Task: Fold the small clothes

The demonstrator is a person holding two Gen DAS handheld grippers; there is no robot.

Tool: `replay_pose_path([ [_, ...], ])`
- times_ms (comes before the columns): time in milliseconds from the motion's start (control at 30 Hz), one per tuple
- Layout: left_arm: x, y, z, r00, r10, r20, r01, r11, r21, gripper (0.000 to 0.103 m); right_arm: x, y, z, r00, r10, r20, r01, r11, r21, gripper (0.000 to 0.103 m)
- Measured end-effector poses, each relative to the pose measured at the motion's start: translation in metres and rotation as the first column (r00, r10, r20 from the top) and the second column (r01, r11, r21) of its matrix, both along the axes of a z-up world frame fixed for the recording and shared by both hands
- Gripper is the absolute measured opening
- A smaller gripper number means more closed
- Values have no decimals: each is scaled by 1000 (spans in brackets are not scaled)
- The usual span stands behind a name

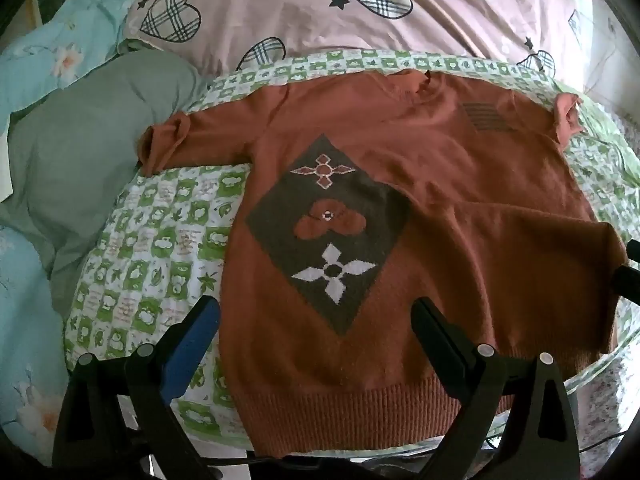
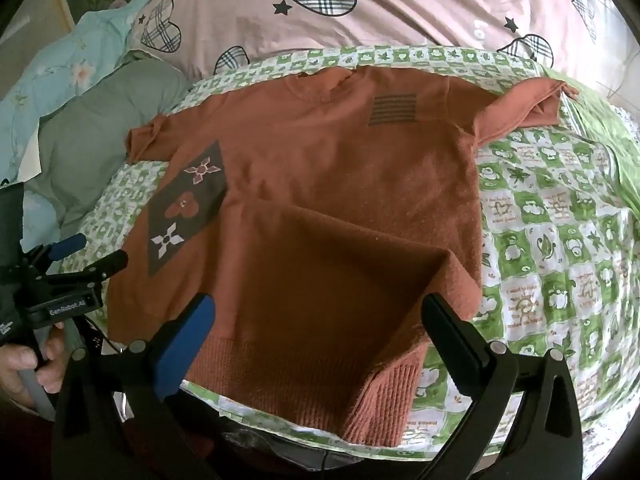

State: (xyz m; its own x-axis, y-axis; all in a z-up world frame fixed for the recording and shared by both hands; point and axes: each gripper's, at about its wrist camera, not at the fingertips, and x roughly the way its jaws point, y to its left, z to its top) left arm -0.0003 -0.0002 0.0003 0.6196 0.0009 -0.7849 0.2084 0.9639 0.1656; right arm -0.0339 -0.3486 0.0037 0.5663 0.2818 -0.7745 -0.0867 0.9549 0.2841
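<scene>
- rust-orange knit sweater (image 1: pixel 420 168) lies front up on a green-and-white checked cloth (image 1: pixel 160 232); collar at the far edge, ribbed hem (image 1: pixel 348 412) at the near edge.
- both short sleeves are spread outward: one (image 1: pixel 164 140) toward the grey-green pillow (image 1: pixel 80 152), the other (image 2: pixel 536 100) toward the opposite side.
- a dark diamond panel (image 1: pixel 324 232) with three flower motifs sits on one side of the front; a small striped patch (image 2: pixel 394 110) sits on the chest near the collar.
- near hem corner on the right gripper's side is raised and creased, forming a shadowed fold (image 2: pixel 340 264) across the lower body.
- left gripper (image 1: pixel 316 324): jaws wide apart, nothing between them, poised over the hem area near the diamond's lower tip; contact with the fabric is not evident.
- right gripper (image 2: pixel 320 316): jaws wide apart, empty, straddling the raised part above the hem.
- in the right wrist view the left gripper appears at the left border, held by a hand (image 2: pixel 24 360).
- pink bedding with plaid hearts (image 1: pixel 320 12) lies beyond the checked cloth; pale blue floral bedding (image 1: pixel 52 52) is beside the pillow.
</scene>
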Motion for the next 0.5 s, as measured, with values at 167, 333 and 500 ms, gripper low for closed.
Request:
replay_pose_path([
  [167,-1,0,1,1000,5,1,-5,1000,1,97,0,-4,0,1000,0,9,0,1000,3,102],
  [333,-2,1,2,1000,11,2,-11,1000,-5,97,0,-6,5,1000,-2,30,1,1000,23,102],
  [500,3,8,-1,1000,-8,-4,8,1000,-13,97,-1,-6,10,998,-19,56,16,999,47,102],
])
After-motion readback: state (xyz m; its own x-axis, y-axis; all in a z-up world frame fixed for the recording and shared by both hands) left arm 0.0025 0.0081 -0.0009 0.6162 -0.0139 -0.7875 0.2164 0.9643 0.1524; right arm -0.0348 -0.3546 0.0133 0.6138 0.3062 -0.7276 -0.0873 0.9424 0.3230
